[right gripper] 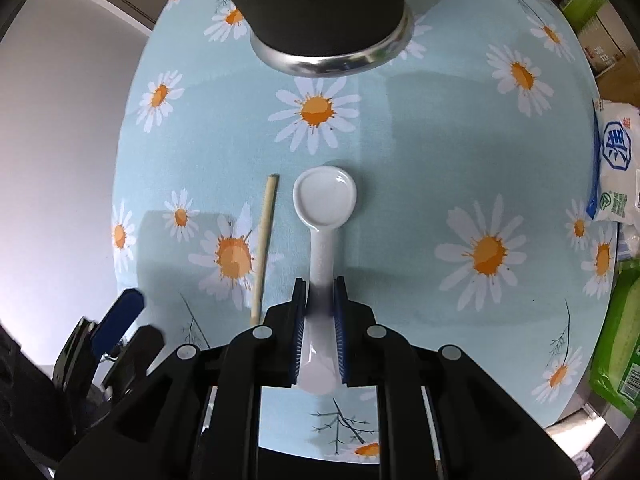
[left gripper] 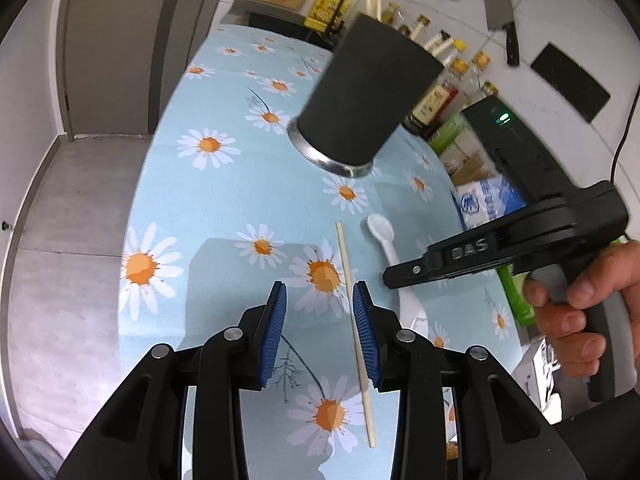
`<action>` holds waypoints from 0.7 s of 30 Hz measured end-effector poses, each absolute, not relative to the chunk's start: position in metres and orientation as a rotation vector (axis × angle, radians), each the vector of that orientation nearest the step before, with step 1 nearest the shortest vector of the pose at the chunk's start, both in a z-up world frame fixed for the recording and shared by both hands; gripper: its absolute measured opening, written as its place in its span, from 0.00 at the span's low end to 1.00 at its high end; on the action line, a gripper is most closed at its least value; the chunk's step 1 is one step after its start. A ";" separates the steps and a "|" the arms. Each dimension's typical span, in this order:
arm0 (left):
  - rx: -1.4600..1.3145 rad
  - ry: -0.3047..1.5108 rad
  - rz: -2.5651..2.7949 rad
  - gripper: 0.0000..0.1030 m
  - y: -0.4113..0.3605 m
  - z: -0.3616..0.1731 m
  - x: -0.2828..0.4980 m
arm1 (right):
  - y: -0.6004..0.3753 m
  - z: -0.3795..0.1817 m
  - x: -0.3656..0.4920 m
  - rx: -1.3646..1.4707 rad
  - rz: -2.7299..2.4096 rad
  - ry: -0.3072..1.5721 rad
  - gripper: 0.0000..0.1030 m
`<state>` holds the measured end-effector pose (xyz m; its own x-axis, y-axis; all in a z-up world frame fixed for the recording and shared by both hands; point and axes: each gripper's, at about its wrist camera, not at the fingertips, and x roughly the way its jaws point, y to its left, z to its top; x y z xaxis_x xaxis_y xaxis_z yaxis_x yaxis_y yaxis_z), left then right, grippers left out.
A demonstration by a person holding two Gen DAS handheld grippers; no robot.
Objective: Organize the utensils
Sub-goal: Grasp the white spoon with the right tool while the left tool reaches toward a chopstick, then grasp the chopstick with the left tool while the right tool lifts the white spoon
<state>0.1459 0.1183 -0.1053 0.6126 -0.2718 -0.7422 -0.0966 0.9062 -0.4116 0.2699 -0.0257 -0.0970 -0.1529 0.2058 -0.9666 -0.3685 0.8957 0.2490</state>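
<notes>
On the daisy-print bench (right gripper: 400,168) there's one white spoon (right gripper: 326,196), one chopstick (right gripper: 264,240) just left of it, and one dark holder (left gripper: 360,96) further back. Right tool (right gripper: 320,296) is clamped tight on the spoon handle. Left tool (left gripper: 320,300) is wide open, holding nothing. The holder's top is cut off in the right view.

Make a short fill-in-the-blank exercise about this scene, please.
1. The right gripper is shut on the handle of the white ____.
2. The left gripper is ____, with the chopstick by one pad.
3. The black holder stands on a cloth printed with ____.

Missing words: spoon; open; daisies
</notes>
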 end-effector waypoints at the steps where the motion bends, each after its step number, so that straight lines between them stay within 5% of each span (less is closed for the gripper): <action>1: -0.428 0.926 -0.109 0.32 0.115 -0.106 0.148 | -0.030 -0.094 0.268 -0.120 0.532 1.643 0.14; 21: -0.229 1.297 -0.056 0.32 0.055 -0.130 0.186 | -0.112 -0.064 0.263 0.001 0.876 1.485 0.14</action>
